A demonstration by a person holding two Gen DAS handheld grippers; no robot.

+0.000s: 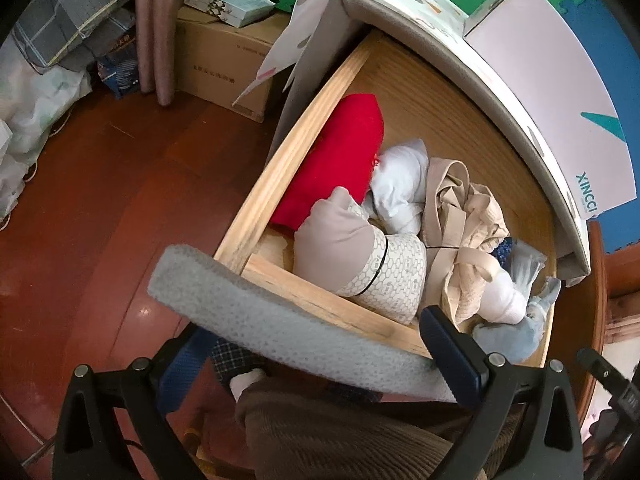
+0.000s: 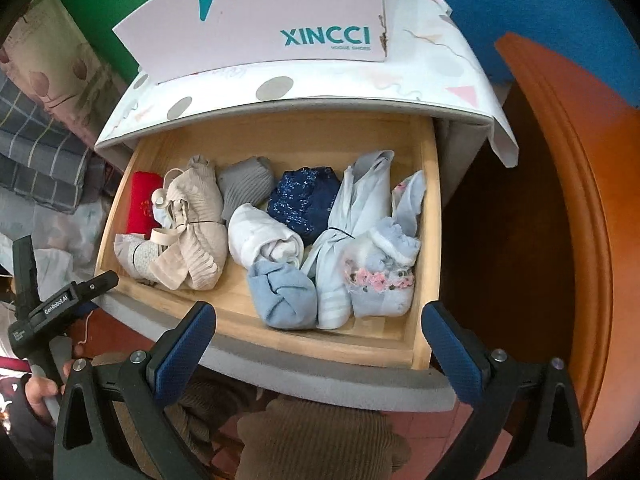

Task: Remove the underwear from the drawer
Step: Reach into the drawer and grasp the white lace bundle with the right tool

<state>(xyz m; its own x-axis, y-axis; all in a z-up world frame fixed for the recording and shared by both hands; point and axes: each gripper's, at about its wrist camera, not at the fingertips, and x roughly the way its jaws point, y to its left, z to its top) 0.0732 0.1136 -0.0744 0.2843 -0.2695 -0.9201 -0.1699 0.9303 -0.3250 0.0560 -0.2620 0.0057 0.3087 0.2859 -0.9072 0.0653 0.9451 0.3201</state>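
Your right gripper [image 2: 318,344] hovers over the front edge of the open drawer [image 2: 428,216], pointing down into it, jaws spread wide and holding nothing; its blue ribbed pads [image 2: 182,350] straddle the front rail. Your left gripper [image 1: 308,364] sits lower at the drawer's left front corner, jaws likewise wide apart and empty, with the padded grey drawer front [image 1: 288,320] running between its fingers. From the right wrist view you can see your left hand [image 2: 38,394] wrapped around that gripper's handle at the lower left. The drawer is pale, grained wood with a flat bottom, pulled out of a cabinet [image 2: 280,92] draped in a spotted, patterned sheet; a pink cardboard box [image 2: 260,12] printed XINCCI rests on top. The underwear lies inside as soft rolled bundles, packed side by side: a red roll [image 1: 340,160] against the left wall, a grey and patterned white roll [image 1: 360,264] bound with a thin black band at the front left corner, a ribbed beige bundle [image 2: 196,224] with loose straps, a white roll [image 2: 264,236], a grey roll [image 2: 244,184], a dark blue speckled piece [image 2: 304,200], a light blue knotted roll [image 2: 280,296], a pale blue roll [image 2: 356,216], and a floral lace-trimmed one [image 2: 380,280] at the right. A knee in brown corduroy [image 2: 316,440] sits below the drawer.
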